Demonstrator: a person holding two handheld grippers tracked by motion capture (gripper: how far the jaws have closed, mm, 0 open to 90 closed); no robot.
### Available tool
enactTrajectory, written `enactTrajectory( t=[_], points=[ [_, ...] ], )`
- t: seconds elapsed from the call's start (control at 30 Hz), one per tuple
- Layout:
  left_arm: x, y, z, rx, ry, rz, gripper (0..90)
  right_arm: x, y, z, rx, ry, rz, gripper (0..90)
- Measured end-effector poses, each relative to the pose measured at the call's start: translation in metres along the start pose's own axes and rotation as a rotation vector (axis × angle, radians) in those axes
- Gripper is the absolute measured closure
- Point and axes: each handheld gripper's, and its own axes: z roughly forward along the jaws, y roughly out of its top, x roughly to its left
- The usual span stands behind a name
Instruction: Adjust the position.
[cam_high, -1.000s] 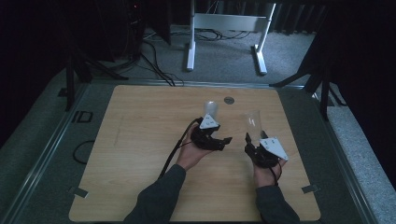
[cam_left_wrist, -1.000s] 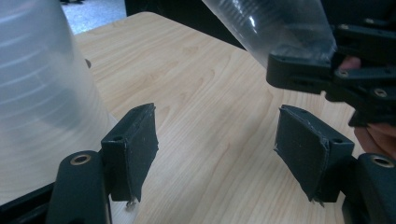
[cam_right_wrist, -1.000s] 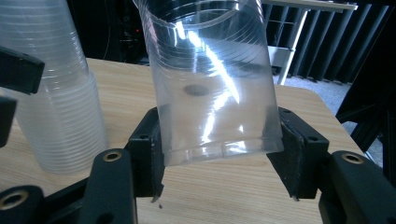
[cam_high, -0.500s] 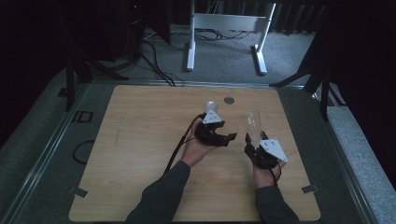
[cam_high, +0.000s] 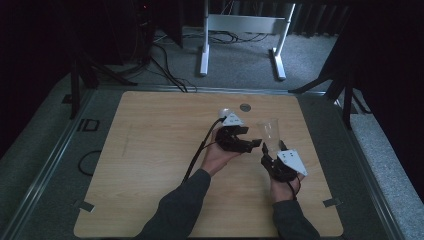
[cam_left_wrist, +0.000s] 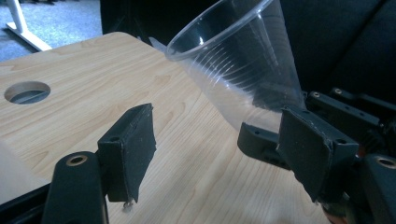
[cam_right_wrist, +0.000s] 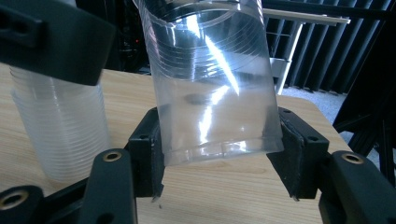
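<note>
A clear plastic cup (cam_high: 268, 132) stands upright over the right half of the wooden table (cam_high: 150, 150), and my right gripper (cam_high: 272, 156) is shut on its base. The right gripper view has the pads pressing both sides of the cup (cam_right_wrist: 210, 88). My left gripper (cam_high: 253, 145) lies just left of it with its jaws pointing at the cup. Those jaws have just been opening and nothing is between them; in the left gripper view (cam_left_wrist: 222, 154) the cup (cam_left_wrist: 238, 60) sits beyond the pads. A stack of clear cups (cam_right_wrist: 60, 135) stands behind the left gripper (cam_right_wrist: 46, 37).
A round hole (cam_high: 244, 107) is cut in the table near its far edge. The left gripper's cable (cam_high: 200, 150) trails back along the forearm. A white desk frame (cam_high: 240, 25) stands on the floor beyond the table. Dark curtains hang at the right.
My left gripper has shifted a little to the right, toward the held cup, and its jaws have spread. The right gripper and its cup have stayed put.
</note>
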Motion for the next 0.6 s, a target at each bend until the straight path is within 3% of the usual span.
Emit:
enactTrajectory(
  t=[0.27, 0.6],
  points=[
    [-0.0001, 0.0045, 0.0041, -0.022, -0.027, -0.04, 27.3, 0.0, 0.0006, -0.0017, -0.017, -0.009, 0.009, 42.2],
    [-0.0013, 0.0056, 0.0096, -0.029, -0.038, -0.05, 27.2, 0.0015, 0.0013, -0.002, -0.029, -0.011, 0.011, 42.2]
  ],
)
